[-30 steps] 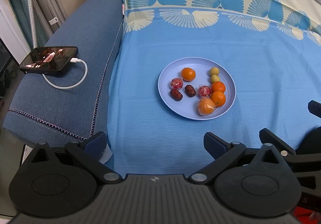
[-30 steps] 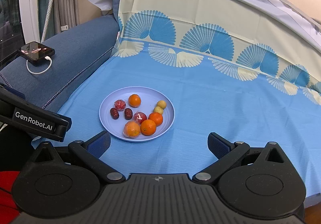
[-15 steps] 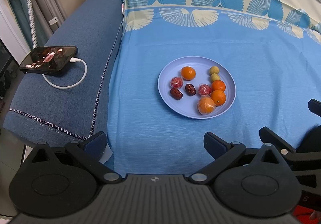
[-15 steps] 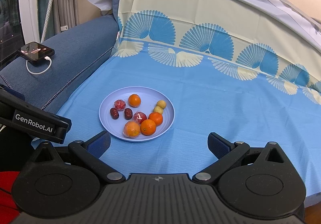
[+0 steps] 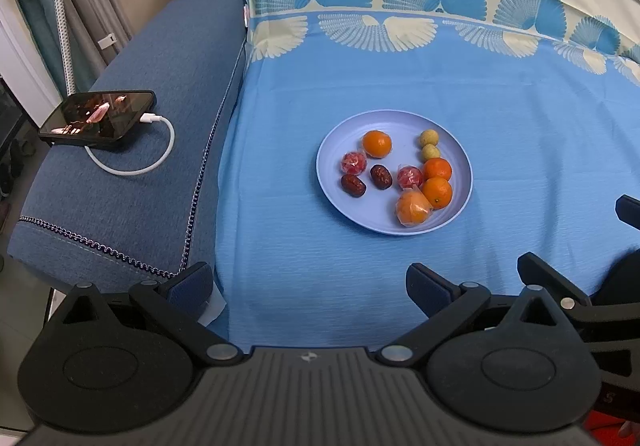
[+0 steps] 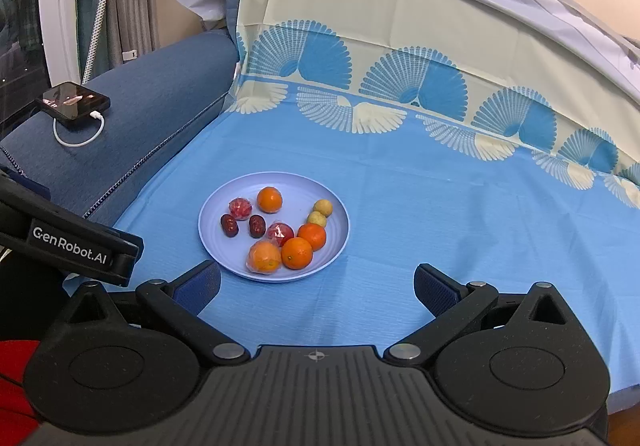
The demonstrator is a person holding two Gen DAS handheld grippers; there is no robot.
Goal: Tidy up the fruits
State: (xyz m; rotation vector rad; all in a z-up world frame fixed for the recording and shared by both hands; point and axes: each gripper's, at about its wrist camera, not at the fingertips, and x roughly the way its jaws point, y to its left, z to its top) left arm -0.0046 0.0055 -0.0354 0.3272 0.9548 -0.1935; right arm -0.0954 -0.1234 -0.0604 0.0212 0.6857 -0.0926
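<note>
Left gripper (image 5: 308,282) and right gripper (image 6: 318,282) spread, empty, plate (image 5: 460,190) flat, two dates (image 5: 381,177) lying slanted

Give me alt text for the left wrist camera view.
A round lilac plate of oranges, red dates, wrapped red fruits and two yellowish fruits sits on a blue cloth, beyond the open left tool. A charging black phone lies left.
</note>
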